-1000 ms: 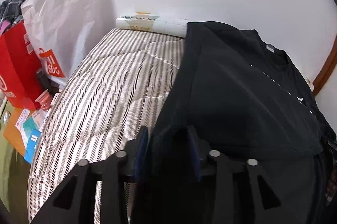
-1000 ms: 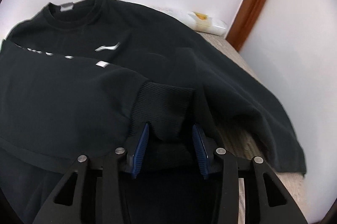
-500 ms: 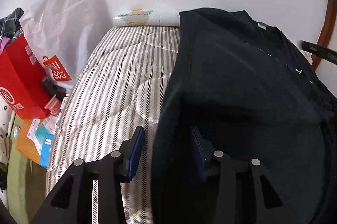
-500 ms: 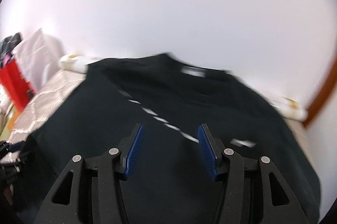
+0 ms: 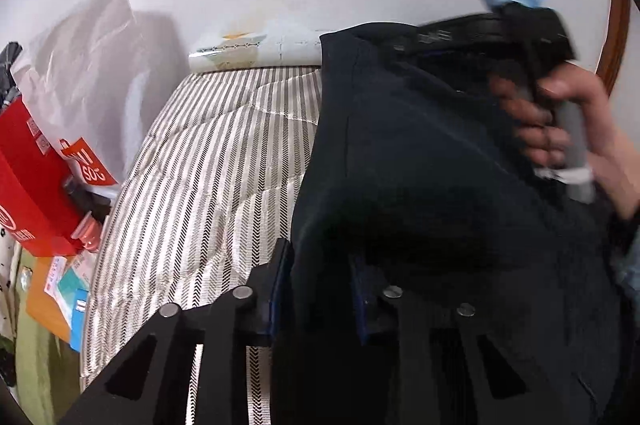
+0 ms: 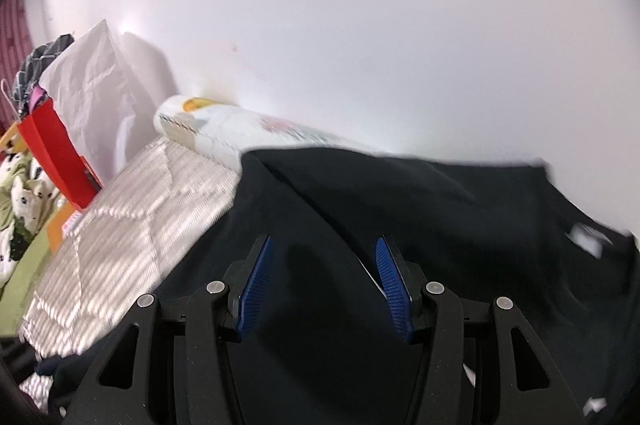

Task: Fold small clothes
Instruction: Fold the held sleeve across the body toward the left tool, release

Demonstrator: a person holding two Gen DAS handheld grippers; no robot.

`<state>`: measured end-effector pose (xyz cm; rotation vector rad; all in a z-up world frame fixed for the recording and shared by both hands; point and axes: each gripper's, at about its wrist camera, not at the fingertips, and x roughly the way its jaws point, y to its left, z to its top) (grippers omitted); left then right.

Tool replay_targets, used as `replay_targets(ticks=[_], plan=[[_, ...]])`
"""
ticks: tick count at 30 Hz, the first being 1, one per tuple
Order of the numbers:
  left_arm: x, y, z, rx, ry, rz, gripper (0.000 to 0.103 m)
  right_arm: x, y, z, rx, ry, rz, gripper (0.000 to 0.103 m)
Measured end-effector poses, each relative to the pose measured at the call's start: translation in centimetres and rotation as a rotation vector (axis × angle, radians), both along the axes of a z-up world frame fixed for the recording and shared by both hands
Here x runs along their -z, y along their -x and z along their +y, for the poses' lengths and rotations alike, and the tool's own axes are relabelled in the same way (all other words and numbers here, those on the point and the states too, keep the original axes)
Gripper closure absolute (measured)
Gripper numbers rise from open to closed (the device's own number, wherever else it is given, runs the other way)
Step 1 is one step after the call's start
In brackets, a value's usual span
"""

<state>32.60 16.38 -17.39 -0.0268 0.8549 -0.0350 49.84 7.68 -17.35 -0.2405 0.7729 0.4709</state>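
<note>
One striped mattress (image 5: 208, 185) against a white wall (image 6: 360, 25); left of the mattress, a red bag (image 5: 28, 185). Black sweatshirt (image 5: 420, 165) lies on the mattress's right half. Left gripper (image 5: 320, 289), jaws just narrowed, pinches its edge; right gripper (image 6: 322, 285) hovers, jaws half-wide, empty.

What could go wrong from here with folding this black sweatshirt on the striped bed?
The left gripper has just been closing on the black sweatshirt at its edge; such a shallow pinch might slip when pulled. The right gripper is open and empty above the cloth, so one side is unheld and the fold may skew. The sweatshirt lies near the red bag side, so a hard tug might drag it off the striped bed.
</note>
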Motion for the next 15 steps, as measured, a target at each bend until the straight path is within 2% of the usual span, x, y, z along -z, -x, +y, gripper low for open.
replay_targets(ticks=[5,6,7,8,11,15], plan=[[0.0,0.0,0.9,-0.009,0.079,-0.005,0.090,1.1,-3.3,2.1,-0.041,-0.050,0.054,0.049],[0.0,0.0,1.1,-0.012,0.094,-0.006,0.092,1.1,-3.4,2.4,-0.051,-0.061,0.048,0.055],[-0.1,0.2,1.3,-0.013,0.108,-0.009,0.093,0.8,-3.2,2.6,-0.071,-0.067,0.038,0.084],[-0.1,0.3,1.4,-0.016,0.120,-0.014,0.093,0.5,-3.0,2.9,-0.108,-0.079,0.035,0.097],[-0.3,0.5,1.6,-0.025,0.134,-0.029,0.095,-0.4,-2.4,3.7,-0.122,-0.085,-0.017,0.096],[-0.6,0.8,2.1,-0.045,0.138,-0.044,0.095,-1.3,-2.1,4.6,-0.129,-0.119,-0.042,0.096]])
